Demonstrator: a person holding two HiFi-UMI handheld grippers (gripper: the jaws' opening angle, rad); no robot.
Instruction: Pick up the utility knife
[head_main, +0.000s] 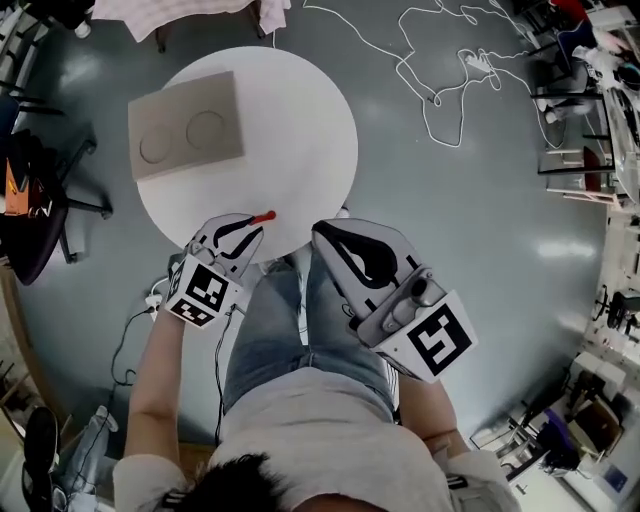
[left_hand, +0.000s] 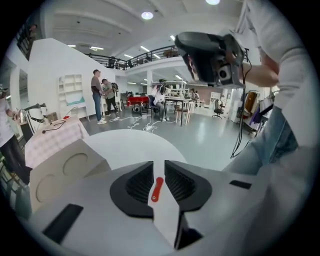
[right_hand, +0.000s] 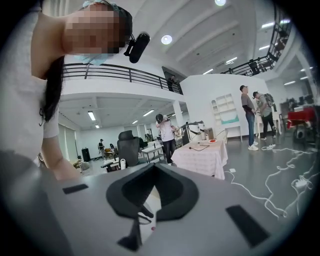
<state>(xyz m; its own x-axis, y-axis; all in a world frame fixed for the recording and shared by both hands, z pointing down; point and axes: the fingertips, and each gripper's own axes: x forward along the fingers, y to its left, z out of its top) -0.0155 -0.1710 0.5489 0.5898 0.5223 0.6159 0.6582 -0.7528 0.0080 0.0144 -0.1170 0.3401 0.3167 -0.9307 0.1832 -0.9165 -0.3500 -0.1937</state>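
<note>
The left hand-held gripper (head_main: 243, 230) is clamped on the knife (head_main: 262, 216). In the left gripper view its jaws press in on both sides of the knife's pale body (left_hand: 164, 212), and the red slider (left_hand: 156, 189) shows in the narrow gap between the ribbed pads (left_hand: 140, 182). In the head view only the red end pokes out past the jaw tips, over the near edge of the round white worktop (head_main: 300, 130). Whether it touches the surface cannot be told.

A grey box (head_main: 185, 125) with two round hollows sits well apart on the far left of the worktop.

The right hand-held gripper (head_main: 324, 233) is off the worktop, just beside its near edge and above the person's jeans (head_main: 275, 330). Its jaws meet at the tips with nothing between them (right_hand: 152, 167).
</note>
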